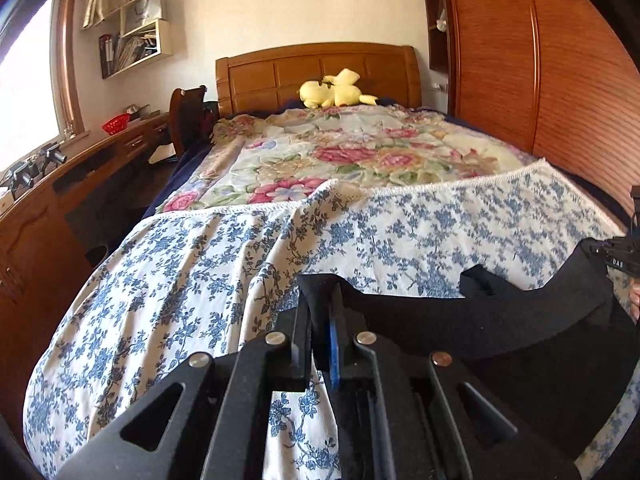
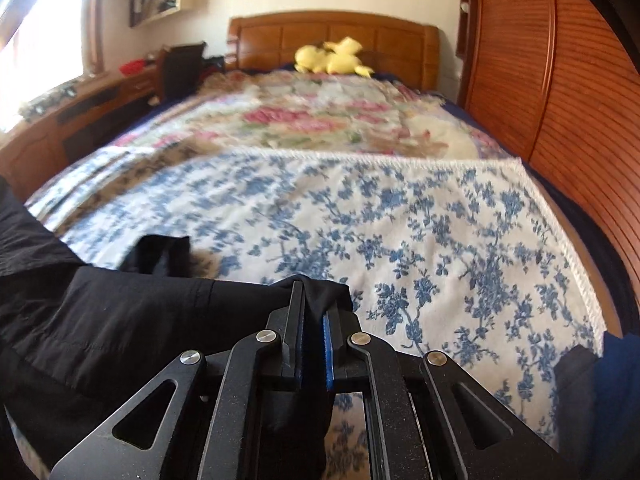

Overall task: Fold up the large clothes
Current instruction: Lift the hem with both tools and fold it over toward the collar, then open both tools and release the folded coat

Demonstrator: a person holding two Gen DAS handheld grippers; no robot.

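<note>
Above the blue-flowered sheet (image 2: 400, 240) at the bed's foot, a black garment (image 1: 460, 320) is held stretched, each end clamped by the left gripper (image 1: 322, 316) and right gripper (image 2: 314, 312) (lifting step, apparently), and should next be laid flat.

Items counted on the bed (image 1: 192, 164): one black garment (image 1: 500, 320), at the foot edge; one blue-and-white floral cloth (image 1: 400, 236), across the foot end; one pink floral blanket (image 1: 340, 148), over the middle; one yellow plush toy (image 1: 334, 90), at the head edge. Grippers: two, one left gripper (image 1: 322, 312) and one right gripper (image 2: 312, 308), each clamped on the garment.
</note>
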